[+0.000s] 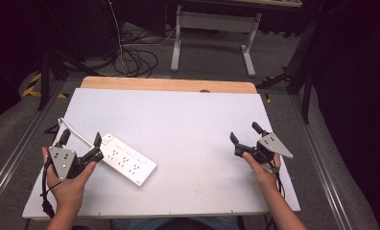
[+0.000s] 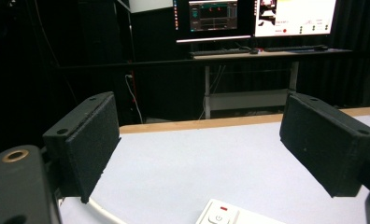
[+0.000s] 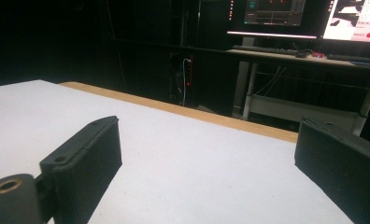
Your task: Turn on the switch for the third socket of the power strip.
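A white power strip (image 1: pixel 126 159) lies flat on the left half of the white table (image 1: pixel 178 120), its white cable (image 1: pixel 73 128) trailing off to the left. My left gripper (image 1: pixel 81 140) hovers at the strip's switch end, jaws wide apart with nothing between them. In the left gripper view the strip's switch end (image 2: pixel 220 215) and a bit of cable (image 2: pixel 103 212) show low between the spread jaws of the left gripper (image 2: pixel 202 154). My right gripper (image 1: pixel 244 133) is open over bare table at the right, and the right gripper (image 3: pixel 211 172) has nothing between its jaws.
A wooden strip (image 1: pixel 169 85) borders the table's far edge. Beyond it stand a white desk frame (image 1: pixel 212 28) and loose cables (image 1: pixel 135 60) on the floor. Monitors (image 2: pixel 253 18) glow on a desk in the dark background.
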`<control>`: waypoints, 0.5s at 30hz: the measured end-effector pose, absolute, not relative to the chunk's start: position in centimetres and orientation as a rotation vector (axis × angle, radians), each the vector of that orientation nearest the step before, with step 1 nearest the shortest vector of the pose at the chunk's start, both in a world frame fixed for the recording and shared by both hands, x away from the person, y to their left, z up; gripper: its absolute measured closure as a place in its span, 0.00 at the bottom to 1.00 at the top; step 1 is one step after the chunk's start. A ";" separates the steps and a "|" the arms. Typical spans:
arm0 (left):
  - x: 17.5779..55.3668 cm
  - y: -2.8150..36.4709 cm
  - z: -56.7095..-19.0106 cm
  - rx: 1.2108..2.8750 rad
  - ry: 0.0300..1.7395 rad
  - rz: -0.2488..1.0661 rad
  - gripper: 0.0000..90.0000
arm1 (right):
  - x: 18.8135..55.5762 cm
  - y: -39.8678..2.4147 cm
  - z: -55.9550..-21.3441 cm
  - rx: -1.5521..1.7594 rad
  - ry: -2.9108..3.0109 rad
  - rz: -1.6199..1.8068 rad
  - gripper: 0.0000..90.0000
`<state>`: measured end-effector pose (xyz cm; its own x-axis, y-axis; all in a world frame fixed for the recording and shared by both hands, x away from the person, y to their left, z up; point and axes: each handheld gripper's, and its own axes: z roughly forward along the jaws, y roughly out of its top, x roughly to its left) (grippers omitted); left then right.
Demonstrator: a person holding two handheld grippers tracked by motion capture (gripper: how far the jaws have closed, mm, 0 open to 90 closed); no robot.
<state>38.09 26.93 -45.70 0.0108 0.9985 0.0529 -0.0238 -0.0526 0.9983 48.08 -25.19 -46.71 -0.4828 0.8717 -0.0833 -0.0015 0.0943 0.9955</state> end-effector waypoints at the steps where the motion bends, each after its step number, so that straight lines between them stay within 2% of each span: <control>1: 38.1 26.9 -45.7 1.236 1.158 1.251 0.14 | 48.1 -25.2 -46.7 0.874 1.629 1.483 0.09; 6: 38.1 26.9 -45.7 1.233 1.158 1.253 0.15 | 48.0 -25.1 -46.7 0.873 1.629 1.481 0.09; 10: 38.1 27.0 -45.6 1.226 1.164 1.255 0.19 | 48.1 -25.2 -46.7 0.873 1.629 1.480 0.09; 11: 38.1 27.0 -45.6 1.223 1.165 1.258 0.24 | 48.0 -25.2 -46.7 0.873 1.628 1.480 0.09; 15: 38.1 27.0 -45.6 1.220 1.164 1.260 0.33 | 48.0 -25.2 -46.7 0.871 1.629 1.480 0.09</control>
<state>38.07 27.01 -45.61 -0.0022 0.9989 0.0474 -0.0313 -0.0475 0.9984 48.04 -25.16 -46.70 -0.4829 0.8714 -0.0867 -0.0030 0.0974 0.9952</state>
